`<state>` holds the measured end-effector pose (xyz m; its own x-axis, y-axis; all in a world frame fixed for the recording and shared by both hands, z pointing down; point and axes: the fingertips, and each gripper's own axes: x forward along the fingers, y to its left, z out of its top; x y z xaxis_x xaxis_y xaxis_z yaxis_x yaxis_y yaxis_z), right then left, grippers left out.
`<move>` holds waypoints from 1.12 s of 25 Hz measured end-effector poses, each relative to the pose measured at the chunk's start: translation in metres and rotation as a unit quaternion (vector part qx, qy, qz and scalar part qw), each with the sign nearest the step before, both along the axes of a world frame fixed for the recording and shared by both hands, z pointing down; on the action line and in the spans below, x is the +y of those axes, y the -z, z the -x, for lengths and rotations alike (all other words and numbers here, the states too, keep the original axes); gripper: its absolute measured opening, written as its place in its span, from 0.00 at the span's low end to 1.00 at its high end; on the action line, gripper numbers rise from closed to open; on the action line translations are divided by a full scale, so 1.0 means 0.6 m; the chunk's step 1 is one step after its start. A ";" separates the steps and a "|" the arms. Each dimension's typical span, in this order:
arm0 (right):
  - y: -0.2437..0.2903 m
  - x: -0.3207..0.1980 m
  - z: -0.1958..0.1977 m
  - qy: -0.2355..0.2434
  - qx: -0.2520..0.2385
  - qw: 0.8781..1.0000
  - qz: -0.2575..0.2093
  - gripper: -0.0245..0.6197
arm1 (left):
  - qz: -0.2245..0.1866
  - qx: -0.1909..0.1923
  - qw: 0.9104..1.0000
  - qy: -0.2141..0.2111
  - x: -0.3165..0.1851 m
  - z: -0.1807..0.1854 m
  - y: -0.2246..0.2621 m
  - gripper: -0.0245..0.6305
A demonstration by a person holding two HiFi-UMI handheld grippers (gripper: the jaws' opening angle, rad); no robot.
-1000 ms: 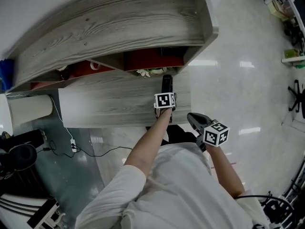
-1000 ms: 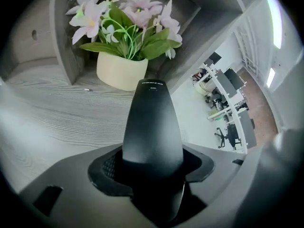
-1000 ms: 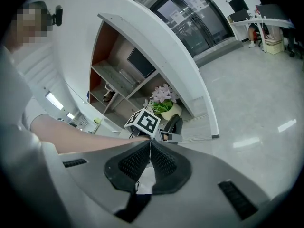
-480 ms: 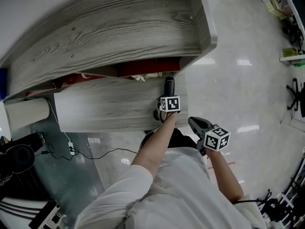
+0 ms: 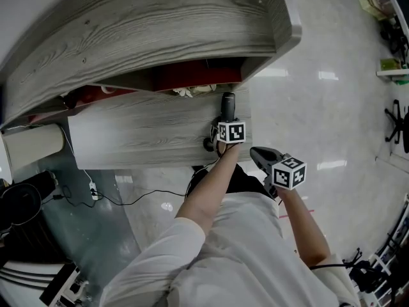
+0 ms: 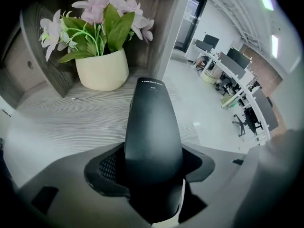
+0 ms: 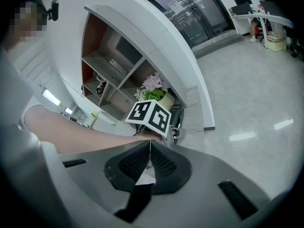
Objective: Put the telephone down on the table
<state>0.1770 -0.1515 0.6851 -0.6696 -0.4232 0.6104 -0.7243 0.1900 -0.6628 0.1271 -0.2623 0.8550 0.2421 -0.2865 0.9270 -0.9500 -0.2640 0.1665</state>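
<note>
The telephone (image 5: 227, 102) is a black handset. My left gripper (image 5: 223, 123) is shut on it, over the right end of the grey wooden table (image 5: 140, 133). In the left gripper view the telephone (image 6: 153, 127) sticks out forward between the closed jaws of the left gripper (image 6: 152, 164), above the table (image 6: 61, 122); whether it touches the top I cannot tell. My right gripper (image 5: 263, 156) hangs over the floor to the right of the table edge. In its own view the right gripper (image 7: 149, 148) is shut with nothing in it.
A cream pot of pink flowers (image 6: 102, 69) stands at the back of the table, under a curved grey shelf unit (image 5: 160, 24) with red compartments. Glossy white floor (image 5: 332, 114) lies to the right. A cable (image 5: 134, 204) runs on the floor below the table.
The left gripper with the telephone has drifted slightly right along the table's right end. The right gripper stays shut beside it.
</note>
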 end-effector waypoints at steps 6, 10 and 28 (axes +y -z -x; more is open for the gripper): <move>0.001 -0.004 0.018 0.013 -0.007 1.000 -0.007 0.07 | 0.005 0.032 0.999 0.030 0.003 0.001 0.008 0.54; 0.004 -0.001 0.030 0.026 -0.010 1.000 -0.008 0.07 | -0.003 0.056 0.998 0.014 0.012 -0.002 0.022 0.56; 0.010 0.003 0.059 0.059 -0.015 0.998 -0.024 0.07 | -0.021 0.201 0.979 0.004 0.027 0.003 0.087 0.56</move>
<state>0.1418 -0.1496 0.6792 -0.7342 -0.3695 0.5696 -0.6747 0.3045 -0.6723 0.1250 -0.2461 0.8026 0.5823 -0.3261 0.7447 -0.8123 -0.2718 0.5161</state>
